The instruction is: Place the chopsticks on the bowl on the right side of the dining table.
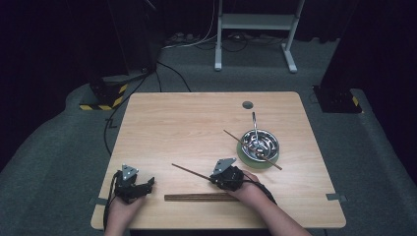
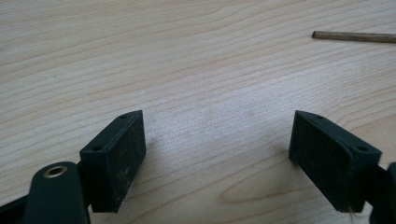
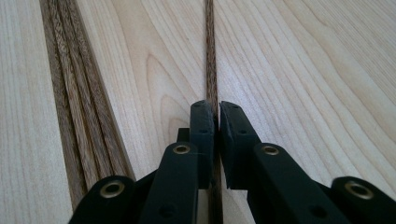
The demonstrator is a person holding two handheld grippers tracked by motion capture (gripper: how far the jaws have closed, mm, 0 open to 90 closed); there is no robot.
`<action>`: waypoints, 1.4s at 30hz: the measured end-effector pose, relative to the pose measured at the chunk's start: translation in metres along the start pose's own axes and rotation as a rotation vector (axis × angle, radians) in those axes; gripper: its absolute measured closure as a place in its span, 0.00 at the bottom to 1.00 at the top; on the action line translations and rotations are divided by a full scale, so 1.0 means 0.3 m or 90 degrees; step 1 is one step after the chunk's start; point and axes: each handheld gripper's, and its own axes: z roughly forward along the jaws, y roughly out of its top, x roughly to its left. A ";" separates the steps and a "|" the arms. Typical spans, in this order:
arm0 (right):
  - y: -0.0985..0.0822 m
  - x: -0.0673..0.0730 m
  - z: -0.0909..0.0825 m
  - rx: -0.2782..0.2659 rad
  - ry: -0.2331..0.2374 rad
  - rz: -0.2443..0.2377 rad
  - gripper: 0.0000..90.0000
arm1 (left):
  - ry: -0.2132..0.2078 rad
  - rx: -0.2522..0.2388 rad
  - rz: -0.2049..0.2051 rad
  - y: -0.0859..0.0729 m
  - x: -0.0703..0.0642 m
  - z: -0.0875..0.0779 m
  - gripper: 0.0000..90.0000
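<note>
A dark wooden chopstick (image 1: 189, 171) runs up and to the left from my right gripper (image 1: 213, 180), which is shut on it near the table's front middle. In the right gripper view the two pads (image 3: 204, 122) pinch the chopstick (image 3: 209, 56), and it stretches ahead over the tabletop. A bundle of chopsticks (image 1: 201, 197) lies flat along the front edge, just below that hand; it appears left of the jaws as a bundle (image 3: 77, 93). My left gripper (image 1: 150, 184) rests at the front left, open, with bare wood between its jaws (image 2: 217, 135).
A steel bowl (image 1: 259, 142) stands on a green coaster (image 1: 251, 162) at the right, with another chopstick (image 1: 275, 165) across it and a metal utensil handle (image 1: 254, 120) leaning out. A stick's end (image 2: 355, 36) lies ahead of the left gripper. A grommet hole (image 1: 247, 104) sits at the back.
</note>
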 end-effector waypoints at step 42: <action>-0.147 -0.130 -0.309 -0.051 -0.144 0.074 0.94 | 0.000 -0.001 0.000 0.000 0.000 0.001 0.21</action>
